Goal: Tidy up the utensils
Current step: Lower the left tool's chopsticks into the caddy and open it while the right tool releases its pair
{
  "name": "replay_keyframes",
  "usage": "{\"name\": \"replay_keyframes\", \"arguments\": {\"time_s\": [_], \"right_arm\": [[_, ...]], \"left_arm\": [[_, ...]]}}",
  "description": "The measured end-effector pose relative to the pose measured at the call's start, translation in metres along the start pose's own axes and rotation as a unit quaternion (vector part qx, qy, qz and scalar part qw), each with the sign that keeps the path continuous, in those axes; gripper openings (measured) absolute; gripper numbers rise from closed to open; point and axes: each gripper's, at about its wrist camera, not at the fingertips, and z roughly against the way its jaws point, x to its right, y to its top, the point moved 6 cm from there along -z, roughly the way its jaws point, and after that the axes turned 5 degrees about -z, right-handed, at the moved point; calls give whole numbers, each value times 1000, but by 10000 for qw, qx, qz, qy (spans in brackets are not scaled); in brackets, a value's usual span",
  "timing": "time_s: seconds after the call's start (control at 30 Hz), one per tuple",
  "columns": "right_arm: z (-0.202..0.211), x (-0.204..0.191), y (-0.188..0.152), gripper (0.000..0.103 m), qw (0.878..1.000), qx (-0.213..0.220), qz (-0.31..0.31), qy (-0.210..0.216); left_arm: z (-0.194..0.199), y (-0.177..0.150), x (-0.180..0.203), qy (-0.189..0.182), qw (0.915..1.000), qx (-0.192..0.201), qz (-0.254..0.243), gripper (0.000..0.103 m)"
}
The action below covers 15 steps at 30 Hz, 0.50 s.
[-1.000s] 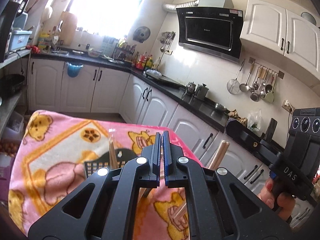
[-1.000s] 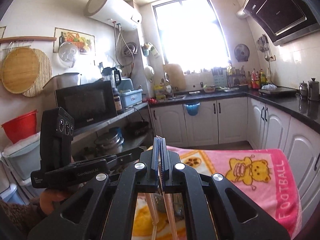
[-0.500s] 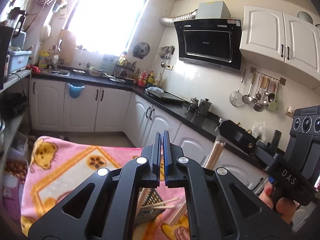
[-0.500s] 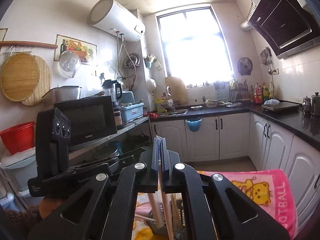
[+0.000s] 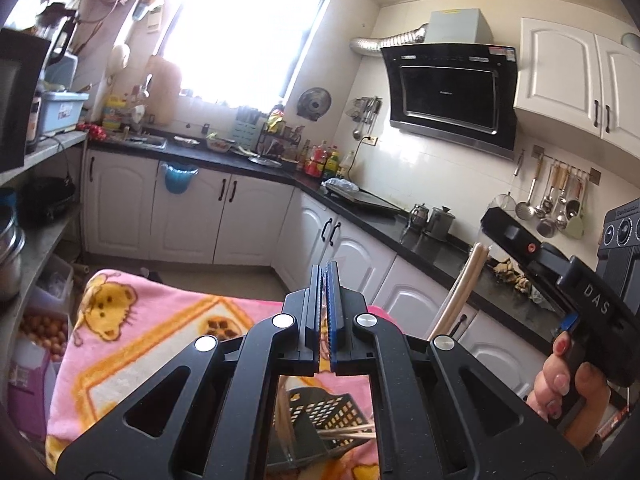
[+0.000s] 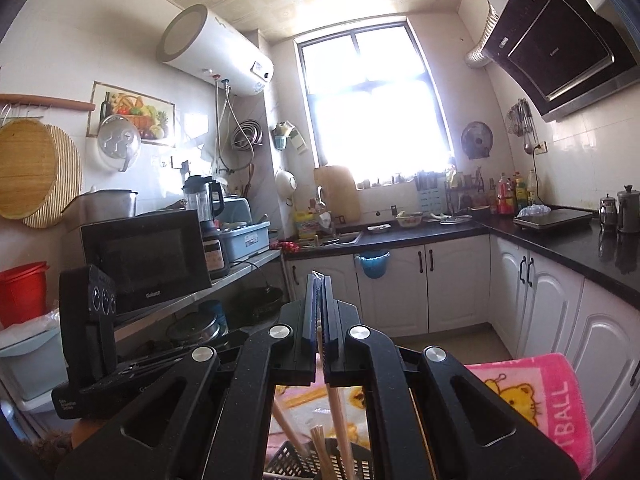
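My left gripper point(image 5: 326, 280) is shut, with nothing showing between its blue pads. Below it a black perforated basket point(image 5: 332, 412) lies on the pink bear blanket point(image 5: 140, 344), with pale chopsticks sticking out of it. My right gripper point(image 6: 320, 280) is shut on a pair of wooden chopsticks point(image 6: 338, 408) that hang down toward the basket point(image 6: 292, 460). From the left wrist, the right gripper point(image 5: 490, 220) is at the right with the held chopsticks point(image 5: 464, 284) slanting down below its tips, and a hand point(image 5: 568, 384) grips its handle. The left gripper's body point(image 6: 92, 340) shows at the left of the right wrist view.
White lower cabinets point(image 5: 248, 220) with a black countertop point(image 6: 560, 248) run along the far and right walls. A metal shelf with a microwave point(image 6: 144, 260) and pots stands on the left. A range hood point(image 5: 452, 92) and hanging ladles point(image 5: 556, 208) are on the right wall.
Both grippers have risen and tilted up; the blanket and basket have sunk toward the bottom of both views. The chopsticks have come up with the right gripper. Both stay shut.
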Motion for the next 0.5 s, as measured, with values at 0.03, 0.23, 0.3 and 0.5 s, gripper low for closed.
{"name": "replay_keyframes", "arguments": {"time_s": [0.03, 0.23, 0.3, 0.5], "right_arm": [[-4, 3, -2, 2, 10000, -20, -6, -14], [-23, 10, -18, 2, 9999, -154, -9, -49], [-29, 11, -24, 2, 9997, -215, -20, -72], [-45, 14, -47, 2, 9990, -414, 46, -153]], "left_arm": [[-2, -1, -2, 4, 10000, -15, 20, 1], [-14, -17, -15, 53, 9997, -140, 167, 1], [-17, -22, -17, 46, 9996, -173, 196, 1], [-25, -37, -17, -11, 9992, -295, 264, 1]]}}
